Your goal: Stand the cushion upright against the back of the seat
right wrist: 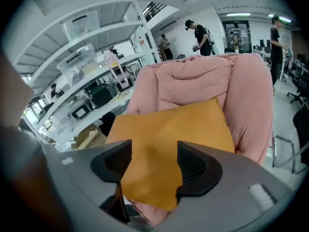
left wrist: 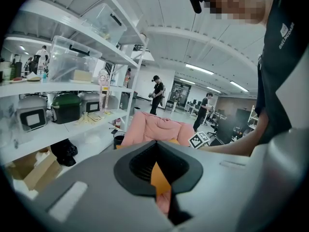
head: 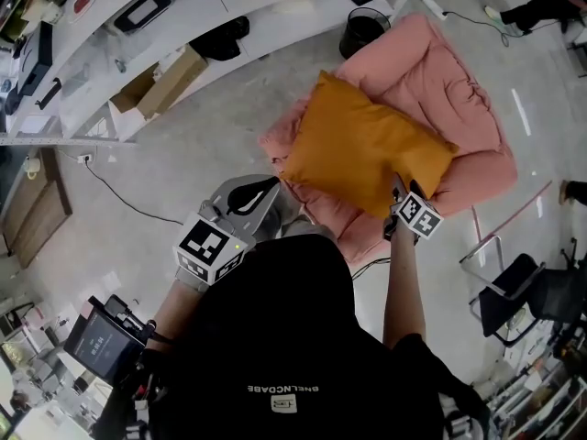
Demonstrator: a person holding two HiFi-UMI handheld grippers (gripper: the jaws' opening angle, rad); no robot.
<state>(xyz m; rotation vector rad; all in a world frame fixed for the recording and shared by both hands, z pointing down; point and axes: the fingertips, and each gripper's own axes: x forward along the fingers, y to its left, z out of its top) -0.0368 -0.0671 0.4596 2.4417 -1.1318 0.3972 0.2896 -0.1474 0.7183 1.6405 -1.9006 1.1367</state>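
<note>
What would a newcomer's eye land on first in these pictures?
The bright orange cushion stands out at once, resting on the pink padded seat at the upper right of the head view. Next comes the right gripper at the cushion's near edge, jaws apart with a corner of the cushion between them. White shelving crowded with boxes fills the upper left.

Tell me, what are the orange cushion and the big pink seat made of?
The orange cushion looks like smooth, matte cloth over soft stuffing: it puffs up and its corner goes floppy. The pink seat looks like soft padded fabric, with puffy quilted folds. Exact fibres can't be told.
</note>
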